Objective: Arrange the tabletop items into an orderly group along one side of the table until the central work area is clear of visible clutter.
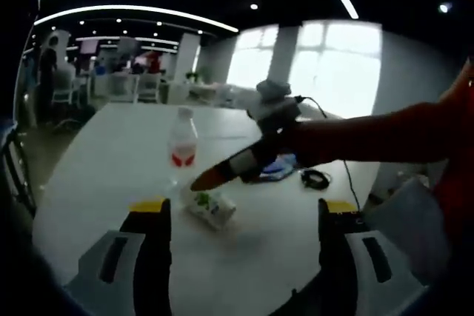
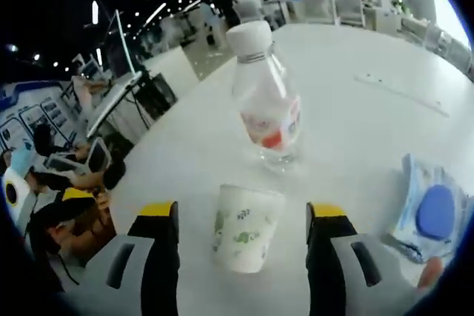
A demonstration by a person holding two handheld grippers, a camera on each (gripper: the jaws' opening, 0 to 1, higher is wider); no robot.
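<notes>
Left tool [image 1: 244, 220] hangs back over the near edge of the white table [image 1: 111, 160], its jaws spread and holding nothing; ahead of it the other tool [image 1: 211, 177] reaches in from the right toward a paper cup [image 1: 209, 207] lying on its side, with a water bottle [image 1: 182, 146] standing just beyond.

Right tool [image 2: 243, 220] is spread wide too, the cup [image 2: 246, 236] lying between its jaws but apparently not yet pinched, the bottle [image 2: 265, 101] just ahead, a blue-topped packet [image 2: 429, 212] off to its right. Picking up the cup looks like the step in hand; next it needs closing, then carrying to the table's side.
</notes>
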